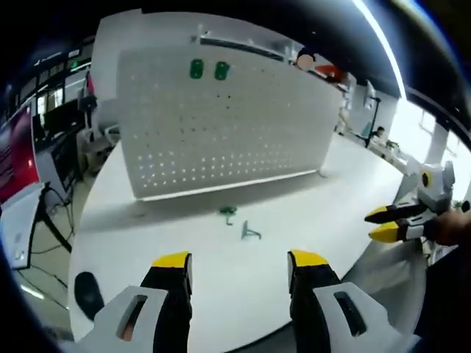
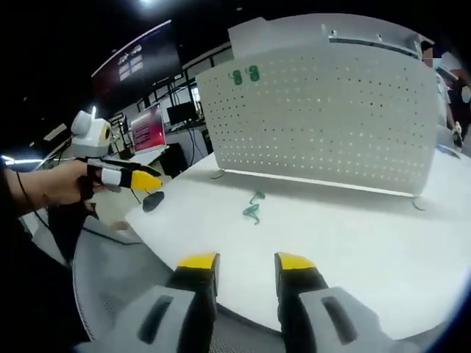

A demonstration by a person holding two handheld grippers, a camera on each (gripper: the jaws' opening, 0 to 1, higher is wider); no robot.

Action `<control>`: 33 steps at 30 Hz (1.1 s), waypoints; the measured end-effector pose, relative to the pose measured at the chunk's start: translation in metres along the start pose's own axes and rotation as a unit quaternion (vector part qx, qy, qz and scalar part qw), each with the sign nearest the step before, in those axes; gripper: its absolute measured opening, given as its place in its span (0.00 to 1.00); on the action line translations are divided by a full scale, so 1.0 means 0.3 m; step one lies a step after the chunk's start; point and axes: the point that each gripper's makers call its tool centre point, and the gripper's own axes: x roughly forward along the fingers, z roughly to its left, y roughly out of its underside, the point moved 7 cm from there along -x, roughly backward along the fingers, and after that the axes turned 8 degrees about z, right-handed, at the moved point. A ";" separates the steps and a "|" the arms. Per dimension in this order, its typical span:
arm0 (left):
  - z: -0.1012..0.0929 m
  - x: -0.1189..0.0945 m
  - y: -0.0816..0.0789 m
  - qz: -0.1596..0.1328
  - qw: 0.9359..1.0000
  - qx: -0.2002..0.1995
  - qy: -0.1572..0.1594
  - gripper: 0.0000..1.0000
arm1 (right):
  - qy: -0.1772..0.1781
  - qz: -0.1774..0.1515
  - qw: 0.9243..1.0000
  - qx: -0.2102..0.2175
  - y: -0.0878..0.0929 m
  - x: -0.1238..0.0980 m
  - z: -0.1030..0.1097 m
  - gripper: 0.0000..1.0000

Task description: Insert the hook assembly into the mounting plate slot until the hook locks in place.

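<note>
A white perforated mounting plate [image 1: 228, 125] [image 2: 331, 110] stands upright on the white table [image 1: 184, 235]. Two green hooks [image 1: 209, 70] [image 2: 245, 75] hang near its upper left corner. Two loose green hook pieces [image 1: 250, 232] [image 2: 252, 212] lie on the table in front of the plate, close together. My left gripper [image 1: 239, 259] is open and holds nothing, well short of the loose hooks; a hand holds it at the left of the right gripper view [image 2: 136, 179]. My right gripper [image 2: 246, 262] is also open and holds nothing, and it shows at the table's right edge [image 1: 390, 223].
A small dark oval object [image 1: 88, 290] [image 2: 153, 201] lies near the table's left edge. Desks with monitors [image 2: 151, 129] stand beyond that edge. The table's rounded front edge [image 2: 169, 257] runs just ahead of both grippers.
</note>
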 end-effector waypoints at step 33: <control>0.124 0.604 -0.225 0.101 0.975 0.166 0.109 0.47 | 0.025 0.044 0.997 0.060 0.019 0.074 -0.072 0.27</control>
